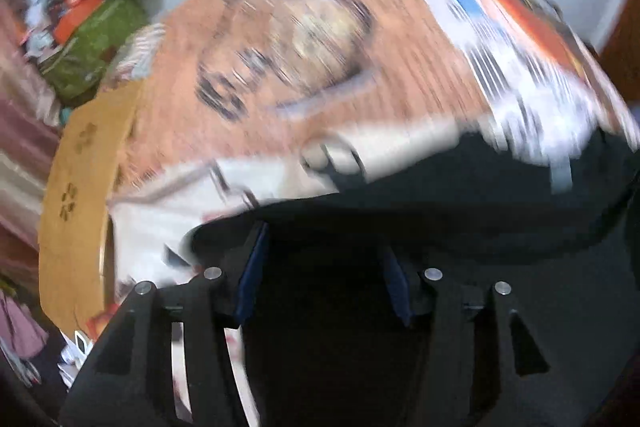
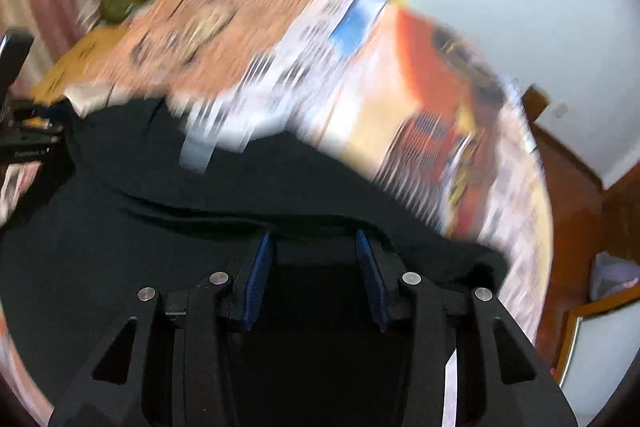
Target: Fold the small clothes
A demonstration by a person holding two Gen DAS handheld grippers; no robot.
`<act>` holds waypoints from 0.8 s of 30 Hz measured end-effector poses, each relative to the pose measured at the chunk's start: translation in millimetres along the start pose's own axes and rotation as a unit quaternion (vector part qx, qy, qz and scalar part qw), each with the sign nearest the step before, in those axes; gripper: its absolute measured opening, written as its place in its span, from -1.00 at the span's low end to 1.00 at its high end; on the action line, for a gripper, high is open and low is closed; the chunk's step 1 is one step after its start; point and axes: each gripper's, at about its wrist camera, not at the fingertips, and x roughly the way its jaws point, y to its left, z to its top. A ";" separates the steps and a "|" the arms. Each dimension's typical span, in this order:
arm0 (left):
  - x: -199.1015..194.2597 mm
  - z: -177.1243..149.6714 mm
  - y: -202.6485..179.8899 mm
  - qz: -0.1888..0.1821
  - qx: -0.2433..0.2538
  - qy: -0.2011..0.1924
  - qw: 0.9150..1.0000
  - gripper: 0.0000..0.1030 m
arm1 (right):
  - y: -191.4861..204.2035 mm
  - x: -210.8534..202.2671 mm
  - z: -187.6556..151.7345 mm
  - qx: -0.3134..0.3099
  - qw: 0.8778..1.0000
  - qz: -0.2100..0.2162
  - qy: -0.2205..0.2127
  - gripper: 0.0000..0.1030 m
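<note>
A black garment (image 1: 460,195) lies on a surface covered with printed paper. Both views are motion-blurred. My left gripper (image 1: 324,239) stands over the garment's near edge with its blue-padded jaws wide apart and dark cloth between and in front of them. My right gripper (image 2: 314,243) is also open, jaws apart over the black garment (image 2: 200,187), whose folded edge runs just past the fingertips. Whether cloth lies inside either gap I cannot tell. The left gripper's body (image 2: 24,131) shows at the left edge of the right wrist view.
Orange printed paper (image 1: 304,47) and colourful newspaper sheets (image 2: 400,99) cover the surface. A yellow wooden board (image 1: 80,187) lies at the left. A pile of green and orange items (image 1: 92,39) sits at the far left. A brown wooden door (image 2: 580,195) is at the right.
</note>
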 end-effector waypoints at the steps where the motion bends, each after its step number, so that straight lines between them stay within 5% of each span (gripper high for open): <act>1: -7.9 7.6 7.1 0.011 -0.016 -0.018 1.000 0.07 | -5.2 -7.8 6.7 0.016 1.000 -0.012 -0.023 -0.24; 5: -39.3 6.1 29.6 0.008 -0.038 -0.057 0.998 0.09 | -22.6 -38.7 7.9 0.058 0.996 -0.011 -0.069 -0.19; 10: -49.6 -35.9 44.9 -0.008 -0.025 -0.030 0.999 0.18 | -32.7 -76.4 -34.9 0.059 0.995 0.003 -0.081 0.00; 18: -53.0 -140.0 50.3 -0.026 -0.009 0.035 0.999 0.22 | -32.9 -106.3 -142.2 0.080 0.996 -0.002 -0.029 0.00; 24: -69.0 -185.6 48.4 -0.037 -0.021 0.028 0.999 0.33 | -32.2 -114.0 -196.7 0.160 0.986 0.048 -0.009 0.00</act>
